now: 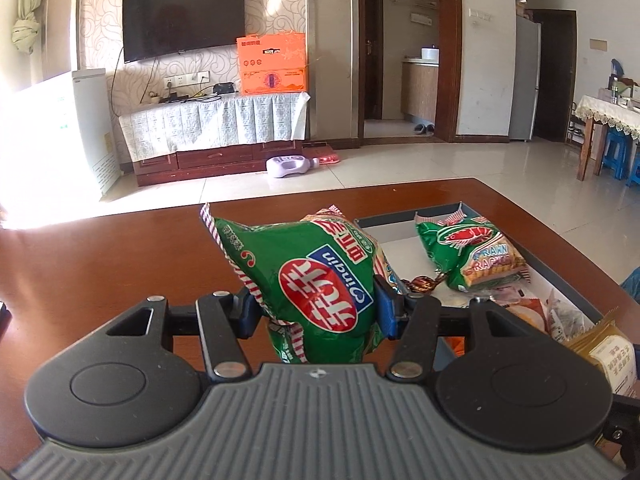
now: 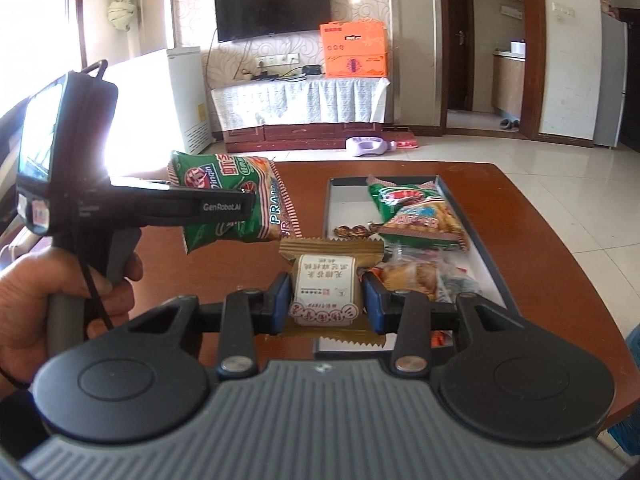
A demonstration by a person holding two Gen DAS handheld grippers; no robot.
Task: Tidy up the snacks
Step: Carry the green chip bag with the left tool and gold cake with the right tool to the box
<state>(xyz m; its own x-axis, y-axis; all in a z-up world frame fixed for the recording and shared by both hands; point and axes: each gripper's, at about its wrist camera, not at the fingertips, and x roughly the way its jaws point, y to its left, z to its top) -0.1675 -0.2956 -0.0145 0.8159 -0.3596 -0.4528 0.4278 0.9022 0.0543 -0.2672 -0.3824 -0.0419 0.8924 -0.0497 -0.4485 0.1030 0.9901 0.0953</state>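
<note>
My left gripper [image 1: 318, 306] is shut on a green prawn cracker bag [image 1: 304, 276] and holds it above the brown table, left of the tray. The bag also shows in the right wrist view [image 2: 236, 200], clamped in the left gripper [image 2: 244, 204]. My right gripper [image 2: 326, 300] is shut on a gold-wrapped cake [image 2: 326, 276] with a white label, above the tray's near left corner. It shows at the right edge of the left wrist view [image 1: 608, 354]. The grey-rimmed white tray [image 2: 494, 264] holds a second green cracker bag [image 2: 420, 212], brown candies [image 2: 354, 232] and other packets.
The tray [image 1: 404, 218] lies on the right half of the brown table [image 1: 100, 264]. Beyond the table's far edge is tiled floor with a purple bottle [image 1: 292, 166] and a TV cabinet. A dining table and blue stools [image 1: 612, 152] stand far right.
</note>
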